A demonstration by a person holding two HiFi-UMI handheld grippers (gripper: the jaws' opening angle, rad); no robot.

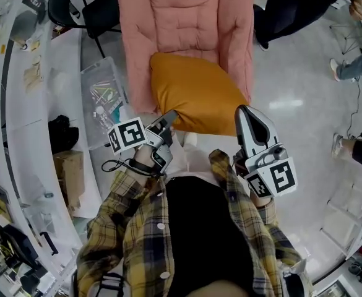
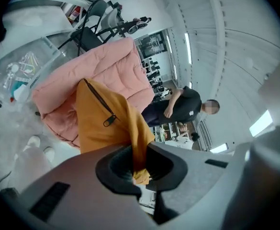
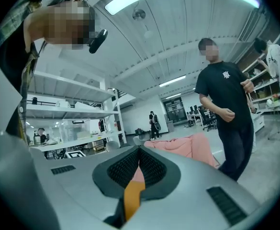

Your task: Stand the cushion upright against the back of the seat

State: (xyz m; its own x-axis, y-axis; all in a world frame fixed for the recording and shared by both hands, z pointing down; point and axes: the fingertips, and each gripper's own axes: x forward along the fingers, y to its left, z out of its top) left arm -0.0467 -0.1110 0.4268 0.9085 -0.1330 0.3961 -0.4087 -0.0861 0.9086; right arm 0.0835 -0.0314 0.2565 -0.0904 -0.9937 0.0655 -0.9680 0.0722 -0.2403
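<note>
I hold the orange cushion over the front of the pink chair; my left gripper is clamped on its near left corner, fabric bunched between the jaws; my right gripper pinches its near right edge; a bystander stands beside the chair.
</note>
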